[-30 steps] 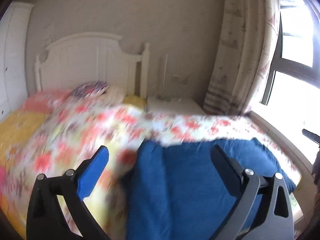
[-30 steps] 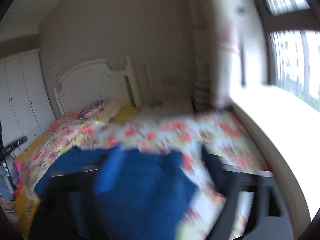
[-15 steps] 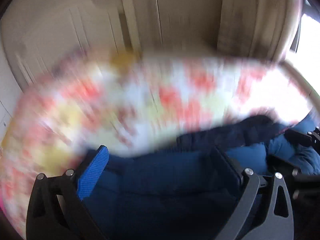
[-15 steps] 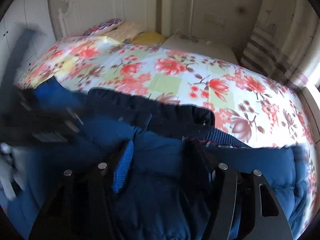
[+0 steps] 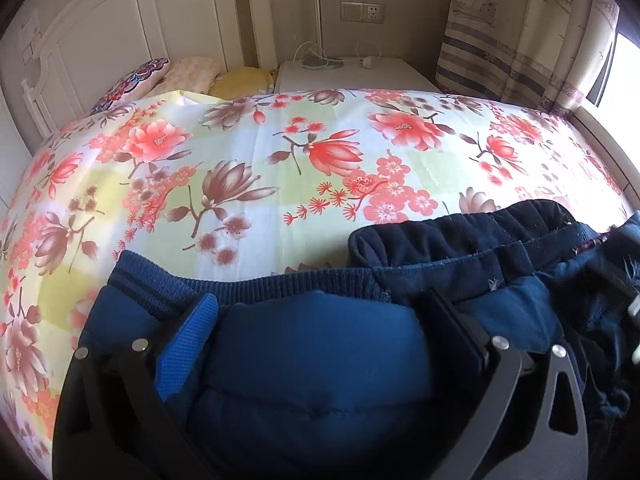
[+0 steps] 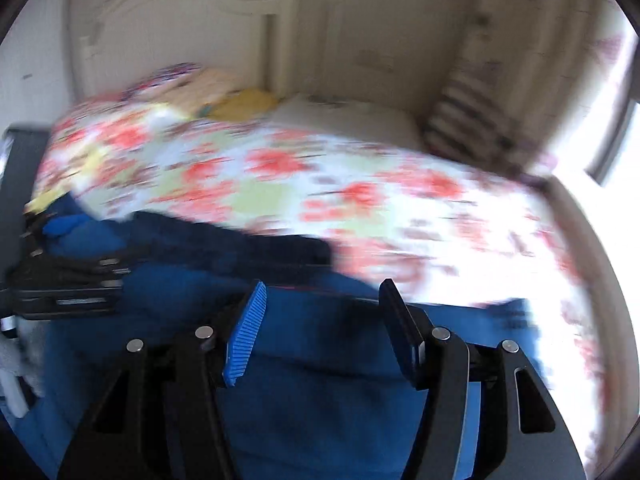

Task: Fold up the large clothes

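The blue padded jacket (image 5: 312, 360) lies on the flowered bedspread (image 5: 256, 168) at the near edge of the bed, its ribbed hem (image 5: 280, 282) towards the headboard (image 5: 120, 32) and a darker navy part (image 5: 472, 240) bunched to the right of it. A second ago both cameras looked level across the room, with the wall and the window filling the top of each view; now both look down on the bed, and the jacket fills the lower part of each picture. The left gripper (image 5: 320, 312) has come down over the jacket, its jaws spread wide, as they were before, with a thick fold of the padding bulging up between them; whether the pads press on it cannot be told. The right gripper (image 6: 320, 304) has also dropped onto the jacket, and its jaws, earlier much wider, are closing with blue fabric between them; that view is blurred, and the pads do not clearly bite the cloth. In the right wrist view the left gripper shows at the left edge, low on the jacket. A pillow (image 5: 132, 84) and a white bedside table (image 5: 352, 76) sit beyond the bedspread.
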Action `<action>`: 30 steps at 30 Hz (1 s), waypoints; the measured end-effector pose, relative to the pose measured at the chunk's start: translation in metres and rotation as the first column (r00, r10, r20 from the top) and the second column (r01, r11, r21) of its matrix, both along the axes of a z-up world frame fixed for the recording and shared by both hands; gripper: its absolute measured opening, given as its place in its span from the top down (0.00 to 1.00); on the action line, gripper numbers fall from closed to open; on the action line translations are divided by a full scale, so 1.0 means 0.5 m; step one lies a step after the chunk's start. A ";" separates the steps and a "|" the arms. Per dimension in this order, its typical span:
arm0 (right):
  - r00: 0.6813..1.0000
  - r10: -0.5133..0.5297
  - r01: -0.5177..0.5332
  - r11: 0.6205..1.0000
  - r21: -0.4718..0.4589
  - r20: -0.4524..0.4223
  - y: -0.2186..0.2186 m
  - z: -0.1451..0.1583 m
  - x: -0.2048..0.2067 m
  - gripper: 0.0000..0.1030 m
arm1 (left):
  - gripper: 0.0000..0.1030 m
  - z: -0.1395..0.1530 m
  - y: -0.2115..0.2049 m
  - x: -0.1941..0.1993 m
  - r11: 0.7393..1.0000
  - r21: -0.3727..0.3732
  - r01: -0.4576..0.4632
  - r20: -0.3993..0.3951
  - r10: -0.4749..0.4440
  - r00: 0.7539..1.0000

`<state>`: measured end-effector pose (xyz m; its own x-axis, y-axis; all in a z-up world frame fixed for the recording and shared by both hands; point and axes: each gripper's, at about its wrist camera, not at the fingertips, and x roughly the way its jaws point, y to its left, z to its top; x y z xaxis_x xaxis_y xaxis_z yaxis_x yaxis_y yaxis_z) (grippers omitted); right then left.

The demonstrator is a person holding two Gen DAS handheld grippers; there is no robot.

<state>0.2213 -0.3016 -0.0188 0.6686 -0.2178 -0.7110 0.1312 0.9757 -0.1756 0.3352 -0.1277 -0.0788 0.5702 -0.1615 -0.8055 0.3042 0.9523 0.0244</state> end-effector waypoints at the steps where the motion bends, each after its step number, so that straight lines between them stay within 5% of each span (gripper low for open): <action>1: 0.999 -0.039 0.039 0.999 0.006 -0.010 -0.037 0.000 -0.007 0.44 | 0.02 0.000 0.001 0.000 1.000 -0.002 0.000 0.000 0.000 1.000; 6: 0.991 -0.103 0.123 0.943 0.310 -0.081 -0.194 -0.054 -0.022 0.43 | 0.02 0.000 0.004 0.000 1.000 -0.026 0.006 -0.015 -0.006 1.000; 11: 0.982 -0.188 0.184 0.958 0.222 -0.001 -0.198 -0.010 -0.059 0.44 | 0.02 0.000 0.005 0.001 1.000 -0.021 0.005 -0.013 -0.006 1.000; 14: 0.979 -0.197 0.204 0.935 0.289 -0.053 -0.225 -0.049 -0.059 0.43 | 0.02 0.000 0.006 0.001 1.000 -0.029 0.005 -0.017 -0.006 1.000; 19: 0.980 -0.187 0.198 0.954 0.227 -0.070 -0.212 -0.063 -0.043 0.42 | 0.02 0.007 0.004 0.002 1.000 -0.022 -0.003 -0.017 0.002 1.000; 24: 0.980 -0.187 0.197 0.947 0.253 -0.065 -0.212 -0.070 -0.041 0.42 | 0.09 0.108 -0.037 -0.071 0.993 -0.085 0.082 0.086 -0.075 0.993; 27: 0.981 -0.186 0.195 0.947 0.255 -0.063 -0.217 -0.069 -0.043 0.42 | 0.02 0.125 -0.125 -0.130 0.983 -0.003 0.186 0.149 -0.183 0.972; 30: 0.981 -0.188 0.196 0.942 0.273 -0.057 -0.221 -0.066 -0.047 0.42 | 0.02 0.030 -0.212 -0.130 0.957 0.187 0.223 0.065 -0.238 0.969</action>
<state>0.1977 -0.4120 -0.0518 0.6114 -0.1320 -0.7802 0.3195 0.9432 0.0908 0.2701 -0.2337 -0.0639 0.6029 -0.1558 -0.7825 0.5041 0.8346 0.2222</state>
